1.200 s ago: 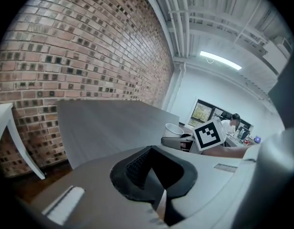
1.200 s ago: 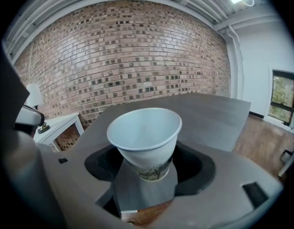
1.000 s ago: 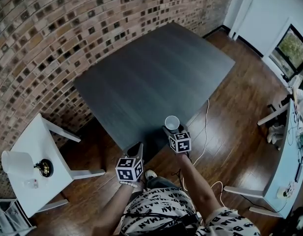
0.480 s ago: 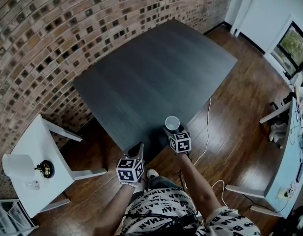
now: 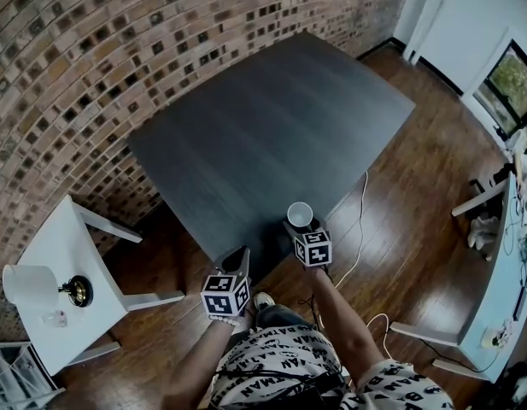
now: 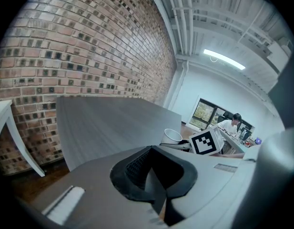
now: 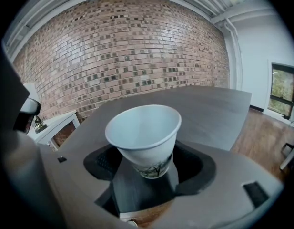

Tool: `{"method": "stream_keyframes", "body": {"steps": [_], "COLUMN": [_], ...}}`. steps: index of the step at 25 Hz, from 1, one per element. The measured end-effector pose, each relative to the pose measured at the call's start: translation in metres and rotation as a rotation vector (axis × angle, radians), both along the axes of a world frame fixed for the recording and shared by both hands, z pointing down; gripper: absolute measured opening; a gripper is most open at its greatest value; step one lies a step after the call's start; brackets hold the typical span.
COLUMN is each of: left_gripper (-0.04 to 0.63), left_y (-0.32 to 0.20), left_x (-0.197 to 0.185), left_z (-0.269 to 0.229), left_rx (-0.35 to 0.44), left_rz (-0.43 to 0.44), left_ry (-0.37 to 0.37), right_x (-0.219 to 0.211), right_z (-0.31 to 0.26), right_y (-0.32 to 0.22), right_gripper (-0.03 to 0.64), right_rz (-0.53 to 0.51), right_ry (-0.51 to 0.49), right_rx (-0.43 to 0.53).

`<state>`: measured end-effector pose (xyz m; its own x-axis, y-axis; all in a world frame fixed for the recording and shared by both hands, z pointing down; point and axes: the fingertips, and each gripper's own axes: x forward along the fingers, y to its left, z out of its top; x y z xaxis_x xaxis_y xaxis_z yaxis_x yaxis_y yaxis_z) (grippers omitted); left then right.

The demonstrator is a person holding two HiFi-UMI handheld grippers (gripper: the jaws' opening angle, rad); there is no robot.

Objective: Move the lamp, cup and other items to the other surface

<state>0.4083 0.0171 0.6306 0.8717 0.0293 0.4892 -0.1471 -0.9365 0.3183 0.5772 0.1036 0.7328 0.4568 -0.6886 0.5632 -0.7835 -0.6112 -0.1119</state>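
white cup (image 7: 143, 132) stands upright near the front edge of the dark counter (image 5: 272, 126), between the jaws of my right gripper (image 5: 295, 226), which are opening; the pads look clear of it, i think. my left gripper (image 5: 237, 261) has its jaws closed, empty. lamp (image 5: 31, 285) sits on the white side table (image 5: 71, 237), well apart.

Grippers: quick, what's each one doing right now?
Left gripper: closed, empty.
Right gripper: jaws opening, white paper cup between them, on the dark grey table.
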Motion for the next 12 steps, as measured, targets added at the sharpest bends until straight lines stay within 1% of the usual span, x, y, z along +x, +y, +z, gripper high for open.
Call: {"method": "stream_keyframes", "body": {"steps": [2,4,9,12], "left_gripper": [0.0,0.0,0.0,0.0], "left_y": [-0.001,-0.002,-0.009,-0.011], "left_x": [0.0,-0.001,-0.008,-0.014], "left_z": [0.0,-0.001,-0.006,-0.012], "left_rx": [0.0,-0.001,-0.013,-0.015], "left_rz": [-0.004,-0.014,-0.048,-0.055], "left_ry": [0.003,0.007,0.02,0.034], "right_x": [0.0,-0.001,-0.011,-0.024], "right_z": [0.0,0.001,-0.005,-0.011], "right_y": [0.003,0.007,0.024,0.032], "right_gripper": [0.353,0.394,0.394,0.394], "right_rz": [0.01,0.018,0.039,0.049], "right_ry": [0.0,-0.01,-0.026,-0.034], "right_rx": [-0.002,-0.008,-0.02,-0.015]}}
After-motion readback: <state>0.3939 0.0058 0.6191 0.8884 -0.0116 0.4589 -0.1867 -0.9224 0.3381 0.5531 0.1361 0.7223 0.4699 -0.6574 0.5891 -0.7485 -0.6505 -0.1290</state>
